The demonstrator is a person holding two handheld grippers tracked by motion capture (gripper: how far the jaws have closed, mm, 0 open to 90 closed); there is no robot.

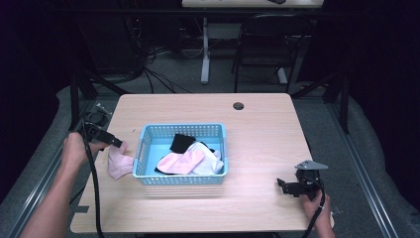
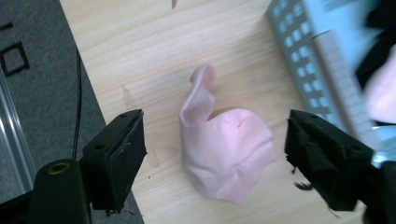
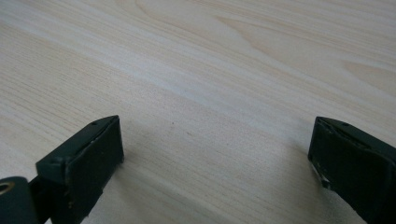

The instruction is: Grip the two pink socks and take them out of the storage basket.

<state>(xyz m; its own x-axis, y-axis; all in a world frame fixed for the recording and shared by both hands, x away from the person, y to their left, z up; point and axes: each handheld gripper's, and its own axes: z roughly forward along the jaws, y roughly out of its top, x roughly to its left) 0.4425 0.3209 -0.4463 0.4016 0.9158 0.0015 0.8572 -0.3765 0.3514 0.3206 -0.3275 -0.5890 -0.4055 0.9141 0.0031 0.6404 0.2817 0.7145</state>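
L gripper (image 2: pixel 215 154) hangs over the pink sock (image 2: pixel 224 149) w/ jaws wide apart, pads clear of the cloth on both sides; nothing held. Sock lies crumpled on the table (image 1: pixel 257 119) near its left edge, just beside the basket (image 1: pixel 184 179), outside the basket's left wall, w/ one end curling up toward the far side. In the high view the sock (image 1: pixel 119 166) sits between the left hand (image 1: pixel 74 148) and the basket, touching or nearly touching the basket wall; can't tell which. L gripper (image 1: pixel 119 144) in that view points from the left edge toward the basket, just above the sock's far end

Basket is light blue, perforated walls, about mid-table, slightly left of centre. Inside: a pink piece, a white piece & black pieces piled toward its right half; left part of the basket floor bare

R gripper (image 3: pixel 215 158) has jaws wide, nothing between them, just bare wood below. In the high view it (image 1: pixel 283 186) sits near the table's front right corner, well apart from the basket, held by the right hand (image 1: pixel 317 206), jaws pointing left

Small dark hole (image 1: pixel 238 105) near the table's far edge
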